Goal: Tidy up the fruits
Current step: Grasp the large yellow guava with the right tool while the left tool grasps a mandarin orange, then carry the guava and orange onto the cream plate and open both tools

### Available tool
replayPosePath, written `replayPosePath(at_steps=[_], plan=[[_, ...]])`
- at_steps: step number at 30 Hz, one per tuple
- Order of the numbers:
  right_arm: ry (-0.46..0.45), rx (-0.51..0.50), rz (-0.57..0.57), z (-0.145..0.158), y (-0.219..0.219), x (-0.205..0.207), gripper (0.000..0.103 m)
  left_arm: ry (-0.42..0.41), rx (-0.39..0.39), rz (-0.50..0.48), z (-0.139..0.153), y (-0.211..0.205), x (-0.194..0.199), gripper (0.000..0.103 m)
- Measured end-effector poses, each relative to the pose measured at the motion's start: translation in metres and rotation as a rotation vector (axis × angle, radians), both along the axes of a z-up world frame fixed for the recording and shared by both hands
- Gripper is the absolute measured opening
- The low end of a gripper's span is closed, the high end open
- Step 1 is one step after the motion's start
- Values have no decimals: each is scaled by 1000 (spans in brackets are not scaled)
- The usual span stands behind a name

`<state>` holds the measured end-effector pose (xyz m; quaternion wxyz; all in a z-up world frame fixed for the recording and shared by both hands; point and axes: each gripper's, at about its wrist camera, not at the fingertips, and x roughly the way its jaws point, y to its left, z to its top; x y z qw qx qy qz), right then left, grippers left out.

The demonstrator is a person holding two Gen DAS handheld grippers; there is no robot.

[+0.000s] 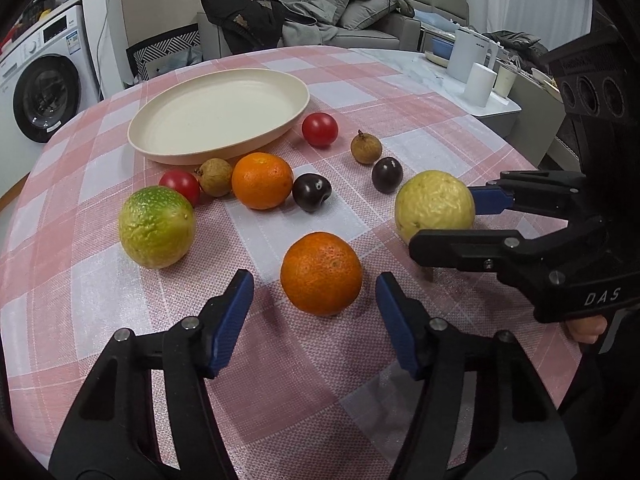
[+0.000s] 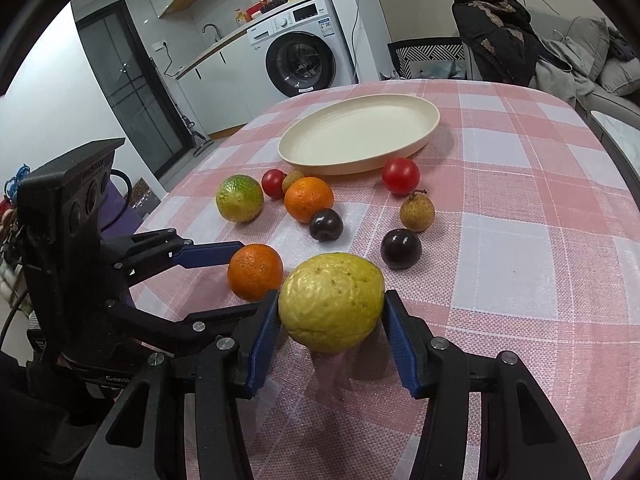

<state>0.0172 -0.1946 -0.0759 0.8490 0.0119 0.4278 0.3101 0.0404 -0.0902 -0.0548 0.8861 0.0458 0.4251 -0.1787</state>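
Checked pink cloth covers the table, with a washer and a sofa behind it.

The left claw is seen with its jaws apart on either side of the near orange; a gap shows between each blue pad and the peel, so nothing is held yet. The right claw is set about the yellow guava: the left pad looks pressed to the skin, the right one at most just touching it, and the fruit rests on the cloth, so a firm clamp cannot be confirmed.

Both claws work close together, and the left one's near finger is seen just beside the right one's in the right wrist view. A clash is judged likely if both are lifted at once. The orange could be knocked and rolled if only one pad meets it first. The guava's rounded, wrinkled skin could slip from a light hold.

Further out lie the second orange, two plums, two tomatoes, two longans and the green guava. Any of these could be nudged on the way to the empty plate beyond, and a dropped fruit could roll off the table.
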Motion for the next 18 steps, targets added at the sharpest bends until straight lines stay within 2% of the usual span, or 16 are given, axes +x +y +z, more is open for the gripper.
replayPosePath(at_steps=[5, 8, 12, 18], plan=[[4, 6, 1, -1, 0, 0, 52, -7, -2, -6, 1, -1, -2, 60], [0, 11, 0, 0, -1, -1, 52, -14, -7, -17, 3, -1, -3, 54], [-10, 19, -4, 3, -3, -2, 52, -12, -7, -20, 3, -2, -3, 39], [-6, 25, -6, 2, -5, -2, 52, -20, -27, -17, 4, 0, -5, 36]])
